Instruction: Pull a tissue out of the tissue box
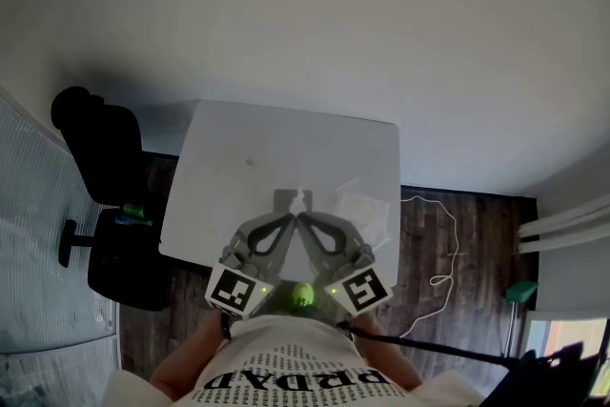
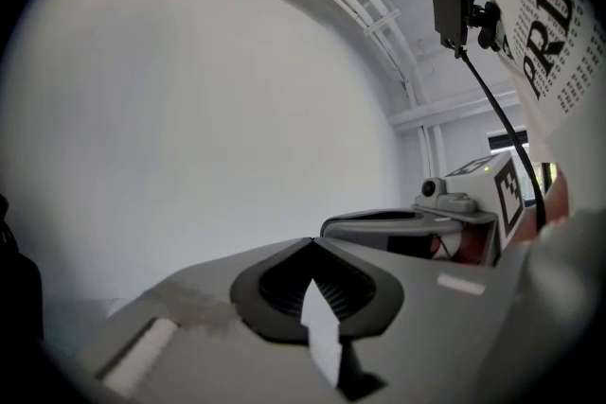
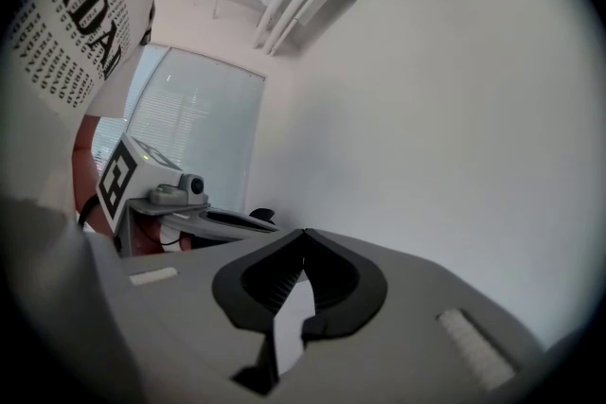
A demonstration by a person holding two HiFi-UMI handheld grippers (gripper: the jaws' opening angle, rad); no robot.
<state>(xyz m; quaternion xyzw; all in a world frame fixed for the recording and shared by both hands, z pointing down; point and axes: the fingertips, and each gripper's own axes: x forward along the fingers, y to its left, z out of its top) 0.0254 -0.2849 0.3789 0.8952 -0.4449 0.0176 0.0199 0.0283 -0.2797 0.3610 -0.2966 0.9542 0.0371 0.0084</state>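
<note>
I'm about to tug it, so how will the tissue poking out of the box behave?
Likely floppy and light: the tissue shows as a thin crumpled tuft. The tissue box looks small, so it may slide along.

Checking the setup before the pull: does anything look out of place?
A crumpled whitish sheet, perhaps a pulled tissue, lies loose on the table right of the tissue box. A white cable sprawls across the floor.

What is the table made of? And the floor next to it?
The table looks like a smooth matte white board, maybe laminate or painted wood: no grain shows. The floor looks like dark brown wood planks, from its streaks and seams, though it may be wood-look vinyl.
</note>
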